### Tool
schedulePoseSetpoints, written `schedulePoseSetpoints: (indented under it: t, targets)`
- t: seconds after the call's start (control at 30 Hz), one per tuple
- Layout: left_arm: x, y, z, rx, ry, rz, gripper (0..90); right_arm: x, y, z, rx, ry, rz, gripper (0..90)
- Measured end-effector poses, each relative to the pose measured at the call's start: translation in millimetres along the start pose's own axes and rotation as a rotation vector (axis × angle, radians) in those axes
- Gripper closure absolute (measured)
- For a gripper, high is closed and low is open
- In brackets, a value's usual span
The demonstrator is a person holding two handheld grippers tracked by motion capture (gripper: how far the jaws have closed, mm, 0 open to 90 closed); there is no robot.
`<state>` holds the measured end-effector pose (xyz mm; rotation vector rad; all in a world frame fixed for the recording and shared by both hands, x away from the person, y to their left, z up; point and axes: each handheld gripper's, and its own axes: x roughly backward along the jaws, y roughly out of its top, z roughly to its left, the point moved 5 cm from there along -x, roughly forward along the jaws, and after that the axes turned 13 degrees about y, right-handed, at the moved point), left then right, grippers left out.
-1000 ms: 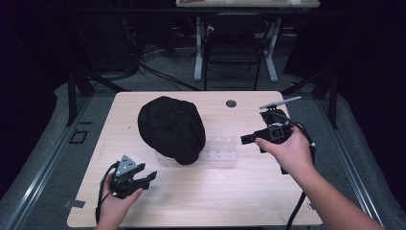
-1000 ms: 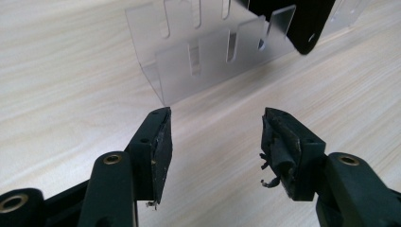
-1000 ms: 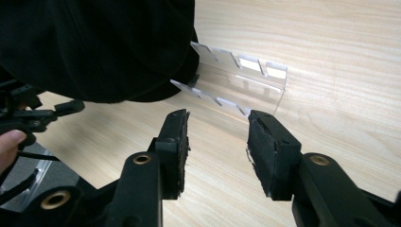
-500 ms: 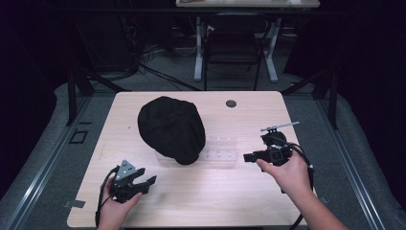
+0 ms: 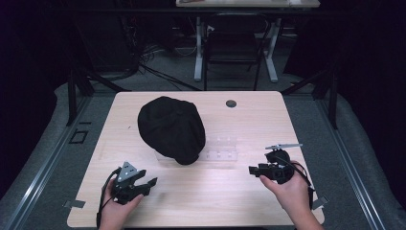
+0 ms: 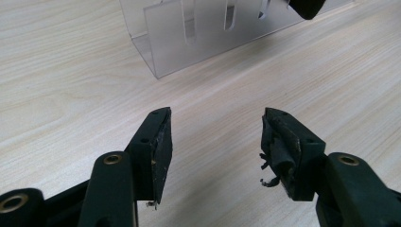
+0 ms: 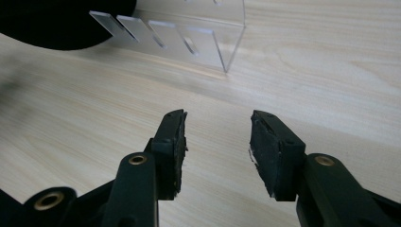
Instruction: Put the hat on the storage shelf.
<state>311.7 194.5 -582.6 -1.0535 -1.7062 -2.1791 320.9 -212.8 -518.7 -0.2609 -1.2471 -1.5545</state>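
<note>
The table (image 5: 249,191) carries a black cap (image 5: 171,128) at its centre-left and a clear acrylic stand (image 5: 221,148) touching the cap's right side. The cap sits partly over the stand's left end, draped on it rather than lying flat beside it. A small dark disc (image 5: 231,103) lies near the far edge, well apart from both.

Change noted: my right gripper (image 5: 254,170) has pulled back from its position a second ago, when it was held farther out and higher, near the stand's right end. It now rests low at the near right of the table, apart from the stand. My left gripper (image 5: 145,182) has moved very little; it remains at the near left, slightly nearer to me than before. The cap and the stand have not shifted over the same interval.

State of the tools: both are released. In the left gripper view the jaws stand spread over bare wood, nothing between them, with the stand (image 6: 208,33) ahead. In the right gripper view the jaws are likewise parted and empty, facing the stand (image 7: 189,38) and the cap's edge (image 7: 56,23). The left gripper's pads (image 6: 281,142) show wear.

Judgement: with the cap resting on the stand and both hands withdrawn and empty, the placing appears finished.
</note>
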Motion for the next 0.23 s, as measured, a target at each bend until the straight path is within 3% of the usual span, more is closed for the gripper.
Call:
schedulePoseSetpoints:
  t: [0.23]
  targets:
    - [-0.1, 2.0, -2.5, 0.002, -0.008, -0.015, 44.0, -7.3, -19.7, -13.7, 0.011, -0.027, -0.036, 54.5]
